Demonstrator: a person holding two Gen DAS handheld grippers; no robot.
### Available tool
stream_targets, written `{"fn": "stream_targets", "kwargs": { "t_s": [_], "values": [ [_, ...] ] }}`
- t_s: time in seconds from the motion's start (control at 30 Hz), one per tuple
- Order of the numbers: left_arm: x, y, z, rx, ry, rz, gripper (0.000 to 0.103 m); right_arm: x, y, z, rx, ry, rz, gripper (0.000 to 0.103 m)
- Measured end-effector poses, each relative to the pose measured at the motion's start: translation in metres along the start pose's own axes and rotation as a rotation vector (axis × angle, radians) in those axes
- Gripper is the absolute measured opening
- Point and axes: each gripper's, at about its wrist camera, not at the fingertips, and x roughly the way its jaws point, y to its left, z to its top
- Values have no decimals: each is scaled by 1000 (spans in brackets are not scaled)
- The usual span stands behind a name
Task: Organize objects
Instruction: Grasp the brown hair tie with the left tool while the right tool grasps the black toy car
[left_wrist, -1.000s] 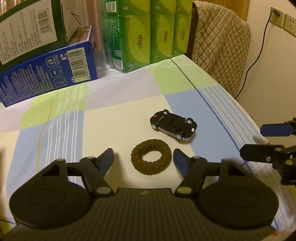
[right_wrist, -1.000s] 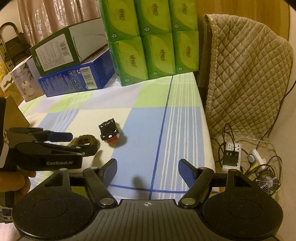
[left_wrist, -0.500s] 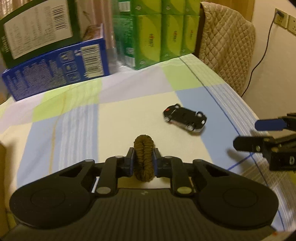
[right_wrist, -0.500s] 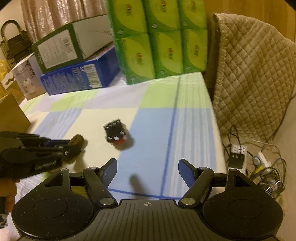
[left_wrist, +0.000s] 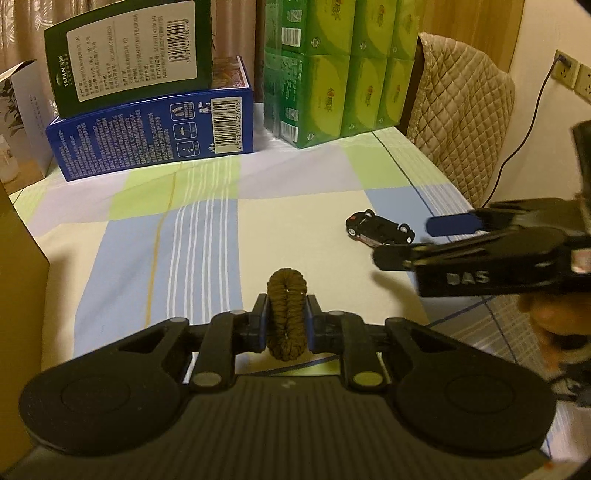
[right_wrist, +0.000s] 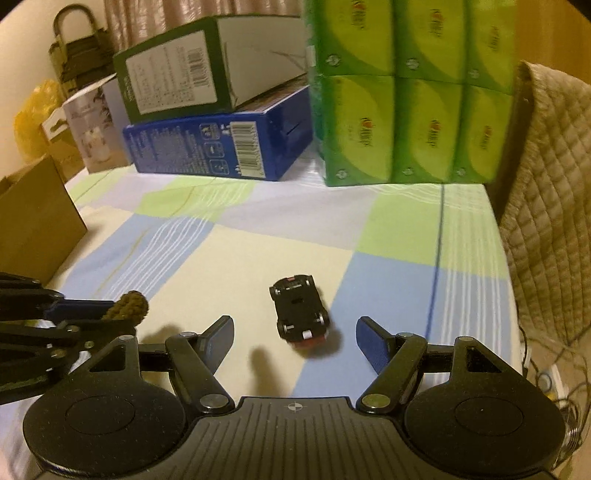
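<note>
Clamped tight from both sides, the left gripper (left_wrist: 287, 324) has the brown hair tie (left_wrist: 287, 314) squeezed into an upright oval between its blue pads; a second ago that ring lay flat and round on the cloth between spread fingers, so the pickup is made and it now appears lifted clear of the table, though I cannot see beneath it to be sure. Beside it, the right gripper (right_wrist: 295, 336) hangs with its fingers wide apart, holding nothing, and it has moved in since a moment back: the toy car (right_wrist: 301, 312), lying on its roof with wheels up, now sits just ahead of the gap between those fingers, where earlier it was further off and to the left. From the left wrist view the same right gripper crosses in front, reaching toward the car (left_wrist: 380, 232) near the table's right edge. That reads to me as one item secured and the second about to be taken, with the closing still to come. Further back on the checked tablecloth (right_wrist: 258, 221), a brown cardboard box (right_wrist: 35, 218) stands at the left, which may be where things are meant to go, but I cannot tell. Beyond lie a blue carton (left_wrist: 155, 133) with a dark green carton (left_wrist: 133, 55) resting on it, and a stack of green tissue packs (right_wrist: 410, 92) against the far side, next to a quilted chair cover (left_wrist: 465, 122).
</note>
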Motion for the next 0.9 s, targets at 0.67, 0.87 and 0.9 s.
{"fn": "stream_targets", "kwargs": {
  "t_s": [0.67,0.87,0.9],
  "values": [
    [-6,13,-3,-35,-13,-34,16,34,6,9,-112,6,-20,36],
    [-8,13,-7,-44,-3,-42,16,27,9,6,-99,38,-43,29],
    [-8,13,-8,-44,0,-44,16,24,10,4,-92,43,-43,29]
  ]
}}
